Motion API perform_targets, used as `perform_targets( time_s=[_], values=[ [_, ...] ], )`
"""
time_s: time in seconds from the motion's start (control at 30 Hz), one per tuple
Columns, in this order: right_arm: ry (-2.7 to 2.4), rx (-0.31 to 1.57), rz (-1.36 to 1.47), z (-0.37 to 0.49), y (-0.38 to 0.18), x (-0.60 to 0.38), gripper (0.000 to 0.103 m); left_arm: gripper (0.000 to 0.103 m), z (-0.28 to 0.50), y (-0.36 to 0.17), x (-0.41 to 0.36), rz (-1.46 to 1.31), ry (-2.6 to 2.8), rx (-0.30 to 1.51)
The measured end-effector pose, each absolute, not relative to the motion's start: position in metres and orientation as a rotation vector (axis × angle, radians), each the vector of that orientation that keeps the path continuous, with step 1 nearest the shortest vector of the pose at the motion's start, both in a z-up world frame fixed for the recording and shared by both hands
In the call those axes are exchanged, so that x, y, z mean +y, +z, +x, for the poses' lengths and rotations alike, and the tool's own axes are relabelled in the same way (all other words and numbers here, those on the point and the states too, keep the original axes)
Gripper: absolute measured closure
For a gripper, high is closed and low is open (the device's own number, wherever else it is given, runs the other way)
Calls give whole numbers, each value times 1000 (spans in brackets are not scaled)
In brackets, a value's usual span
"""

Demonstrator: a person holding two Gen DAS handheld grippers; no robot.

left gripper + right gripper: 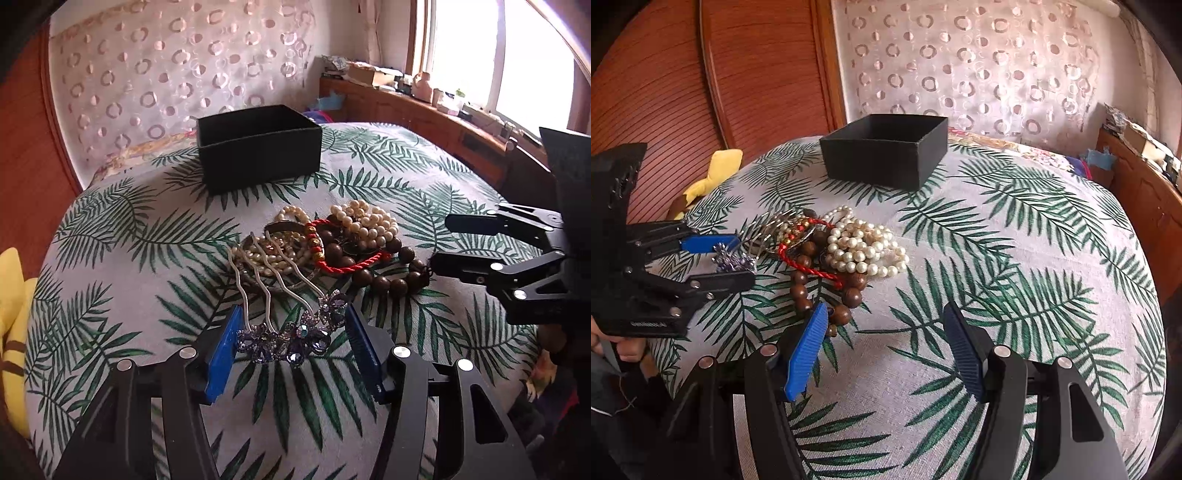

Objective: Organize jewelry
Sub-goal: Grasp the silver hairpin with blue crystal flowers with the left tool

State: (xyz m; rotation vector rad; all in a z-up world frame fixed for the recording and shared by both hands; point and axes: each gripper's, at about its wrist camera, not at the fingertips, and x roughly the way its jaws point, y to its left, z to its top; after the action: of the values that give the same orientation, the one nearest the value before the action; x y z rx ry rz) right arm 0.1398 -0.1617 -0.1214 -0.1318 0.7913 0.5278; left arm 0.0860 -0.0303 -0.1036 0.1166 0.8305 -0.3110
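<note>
**Left gripper at the jewelled hair comb, right gripper idle beside the pile**

The left gripper (pixel 291 341) sits low over the palm-leaf printed cloth (pixel 424 192) with the purple rhinestone flower head of a silver-pronged hair comb (pixel 295 332) between its blue ribbed pads (pixel 221 354). The pads stand right at both ends of the flower head; the comb appears pinched, though firm contact on the far pad cannot be told for certain. The comb's wavy prongs reach away from the gripper onto the jewellery pile.

That pile lies mid-cloth: cream pearl strands (pixel 866 247), a dark brown wooden bead bracelet (pixel 846 295) and a red twisted cord (pixel 809 266), all tangled and touching.

The right gripper (pixel 886 347) hovers just beside the pile with its jaws spread and nothing between them; its left pad is close to the brown beads.

An open-topped black rectangular box (pixel 886 155) stands beyond the pile, apart from it. A yellow soft item (pixel 713 173) lies at the cloth's edge.
</note>
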Motion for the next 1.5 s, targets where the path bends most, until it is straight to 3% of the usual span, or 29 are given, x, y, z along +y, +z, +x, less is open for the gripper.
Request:
perform_targets(
  time_s=[0.13,0.43,1.0,1.23,1.5],
  values=[
    [565,797,-136,147,-116,-156,61,49,83,-99,-22,103,-306,819],
    [620,819,-184,176,-107,-132,75,49,83,-104,-12,78,-292,827],
    [657,920,-221,208,-115,-118,70,49,86,-115,-2,62,-272,858],
    [686,911,-229,201,-113,-120,78,49,87,-115,-3,67,-269,856],
    [670,864,-195,198,-100,-134,79,49,87,-116,0,61,-265,856]
  ],
)
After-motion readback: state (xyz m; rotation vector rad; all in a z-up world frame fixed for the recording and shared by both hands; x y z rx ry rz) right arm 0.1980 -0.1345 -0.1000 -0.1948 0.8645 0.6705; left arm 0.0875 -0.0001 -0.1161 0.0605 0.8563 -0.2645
